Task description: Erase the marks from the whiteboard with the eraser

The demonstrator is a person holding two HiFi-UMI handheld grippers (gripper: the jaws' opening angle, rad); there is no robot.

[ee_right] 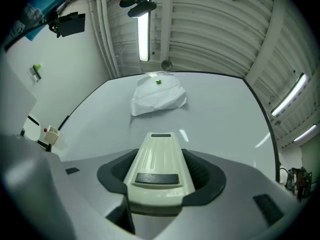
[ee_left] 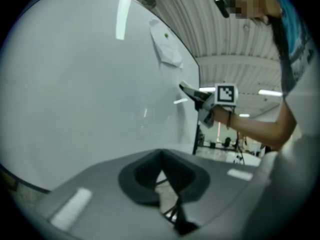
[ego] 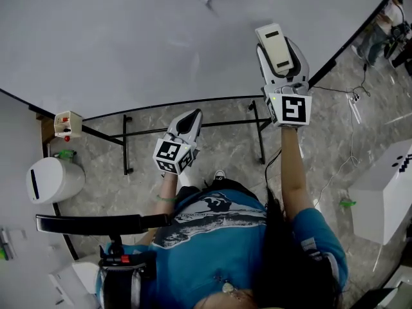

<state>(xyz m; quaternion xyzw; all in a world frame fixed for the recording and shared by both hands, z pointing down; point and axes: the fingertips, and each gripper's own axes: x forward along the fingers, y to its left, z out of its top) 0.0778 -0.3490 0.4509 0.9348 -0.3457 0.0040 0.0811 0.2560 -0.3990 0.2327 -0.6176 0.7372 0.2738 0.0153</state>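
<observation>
The whiteboard point(ego: 129, 37) fills the upper part of the head view, and I see no marks on its surface point(ee_right: 220, 119). My right gripper point(ego: 278, 44) is raised against the board near its right edge, shut on a cream eraser point(ego: 275, 47) with a dark label. In the right gripper view the eraser point(ee_right: 157, 166) lies between the jaws and points at the board. My left gripper point(ego: 190, 118) hangs lower, in front of the board's bottom edge, shut with nothing in it point(ee_left: 162, 176). The left gripper view also shows the right gripper point(ee_left: 202, 100) touching the board.
A crumpled white sheet point(ee_right: 158, 96) hangs high on the board under a green magnet. A small box with red buttons point(ego: 67, 124) sits at the board's left edge. Black stand legs point(ego: 257, 131) run below. A white bin point(ego: 53, 179) stands left, a white box point(ego: 386, 198) right.
</observation>
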